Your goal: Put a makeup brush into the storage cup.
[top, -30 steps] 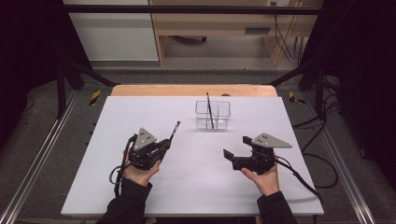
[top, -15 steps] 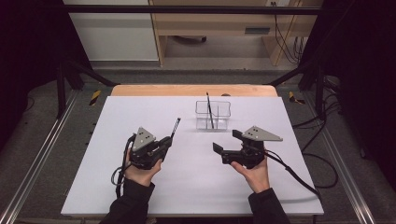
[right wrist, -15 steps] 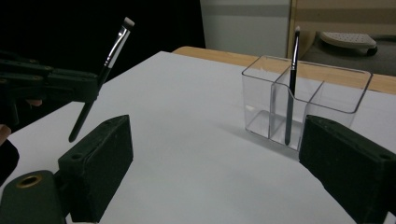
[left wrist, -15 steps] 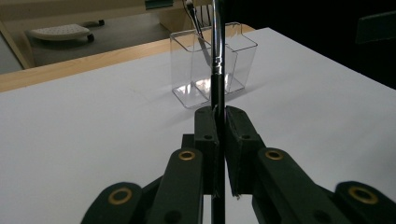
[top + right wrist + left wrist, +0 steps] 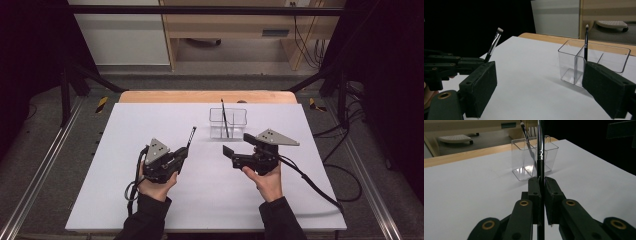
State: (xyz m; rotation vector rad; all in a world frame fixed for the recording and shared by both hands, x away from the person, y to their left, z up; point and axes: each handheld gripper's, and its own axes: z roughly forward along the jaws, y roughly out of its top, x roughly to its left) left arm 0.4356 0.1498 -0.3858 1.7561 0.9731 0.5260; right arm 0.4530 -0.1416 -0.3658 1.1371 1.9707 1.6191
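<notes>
The left tool (image 5: 181,152) pinches a makeup brush (image 5: 540,150) low on its handle, bristles aimed toward one o'clock at the clear organizer (image 5: 228,123) on the white counter (image 5: 125,130). The right tool (image 5: 239,150), jaws spread and empty, hovers just at the organizer's six o'clock. Gripped so low, the brush could pivot or clip the rim, tipping the light organizer or knocking the second brush (image 5: 225,118) standing inside.

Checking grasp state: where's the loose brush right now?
In the high view the brush is clamped in the left gripper, left of centre, tip angled toward the clear holder.
</notes>
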